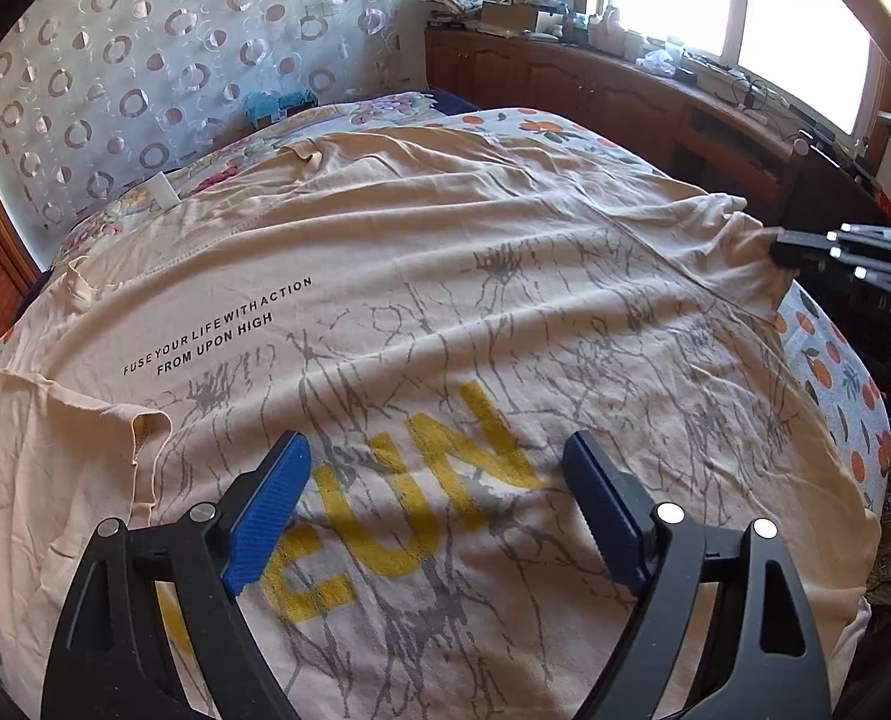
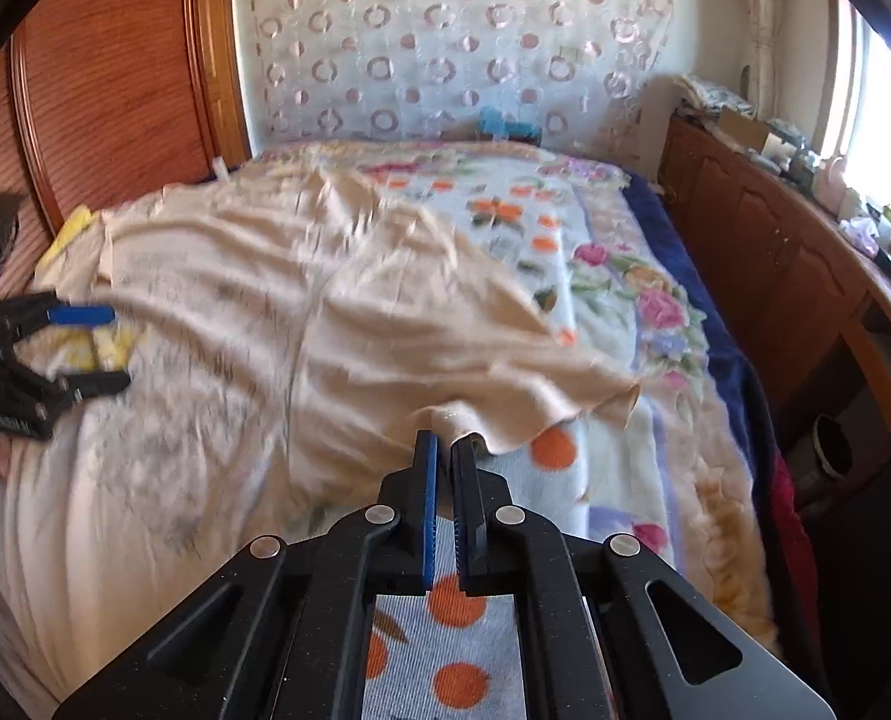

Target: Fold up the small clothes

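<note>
Nearest the lens in the left wrist view, the left gripper (image 1: 436,504) hangs with its blue pads spread wide over the yellow lettering (image 1: 397,516) printed on the beige T-shirt (image 1: 445,276), holding nothing. The shirt lies spread print-up across the bed (image 1: 835,360), filling the centre of that frame, with a sleeve bunched at the left edge and small black text at centre left.

In the right wrist view, the right gripper (image 2: 442,456) at lower centre has its pads pressed nearly together on a peak of the shirt's edge (image 2: 451,417), likely a sleeve or side hem, lifting it slightly off the patterned blanket (image 2: 613,276). The same gripper shows at the right edge of the left view, at the shirt's far corner.

The step in hand looks like the first lengthwise fold. To do it well, the pinched edge should travel low and flat toward the middle of the shirt, so the cloth rolls over instead of dragging the whole garment. The open left gripper could press or pinch the shirt near the lettering to anchor it. The fabric is thin and already rippled, so a slow, even pull should keep the crease straight; the blur in the right view hints at haste.
</note>
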`<state>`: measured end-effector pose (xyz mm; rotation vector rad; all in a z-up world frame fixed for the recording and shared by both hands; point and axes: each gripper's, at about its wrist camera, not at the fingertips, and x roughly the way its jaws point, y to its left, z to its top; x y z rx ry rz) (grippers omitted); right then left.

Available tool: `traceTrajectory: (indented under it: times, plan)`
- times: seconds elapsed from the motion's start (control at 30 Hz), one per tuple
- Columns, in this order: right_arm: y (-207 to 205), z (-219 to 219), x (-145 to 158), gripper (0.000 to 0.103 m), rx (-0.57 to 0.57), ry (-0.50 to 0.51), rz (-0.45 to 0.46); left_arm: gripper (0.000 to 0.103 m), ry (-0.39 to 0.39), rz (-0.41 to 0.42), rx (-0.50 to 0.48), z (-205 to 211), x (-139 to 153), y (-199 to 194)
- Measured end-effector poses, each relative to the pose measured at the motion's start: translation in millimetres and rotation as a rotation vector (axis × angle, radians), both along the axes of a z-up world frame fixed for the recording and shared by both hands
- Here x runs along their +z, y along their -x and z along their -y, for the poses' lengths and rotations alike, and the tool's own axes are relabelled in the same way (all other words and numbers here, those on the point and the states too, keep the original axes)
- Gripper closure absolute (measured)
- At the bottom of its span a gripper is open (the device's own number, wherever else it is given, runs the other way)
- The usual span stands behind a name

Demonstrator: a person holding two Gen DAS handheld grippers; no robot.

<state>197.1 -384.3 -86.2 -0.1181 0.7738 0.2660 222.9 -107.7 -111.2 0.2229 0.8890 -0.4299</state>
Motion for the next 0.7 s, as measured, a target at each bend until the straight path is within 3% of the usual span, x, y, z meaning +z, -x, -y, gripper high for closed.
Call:
traceTrajectory:
  times: [0.2,0.33,0.47,0.6,0.63,0.7]
  plan:
    - [-1.5,-15.6,38.3,0.099,0.025,-0.053,0.095,0.016,-0.001,0.002,0.008,0.4,0.4,0.4]
    - [3.1,-55.5,60.7,0.099,0.141,-0.083,0.145,0.016,0.001,0.024,0.039,-8.8,4.5,5.1]
    - [12.4,-88.9,55.1,0.099,0.274,-0.112,0.104,0.016,0.048,0.075,0.083,-31.9,26.9,23.4]
    - [22.9,-93.4,33.5,0.099,0.301,-0.081,0.053,0.016,0.051,0.11,0.068,-41.2,42.1,44.1]
    - [24.8,-89.6,31.3,0.097,0.295,-0.082,0.049,0.016,0.05,0.118,0.062,-42.4,44.8,49.0]
    - [26.8,-76.2,31.3,0.085,0.263,-0.086,0.059,0.016,0.059,0.127,0.051,-42.5,47.7,58.0]
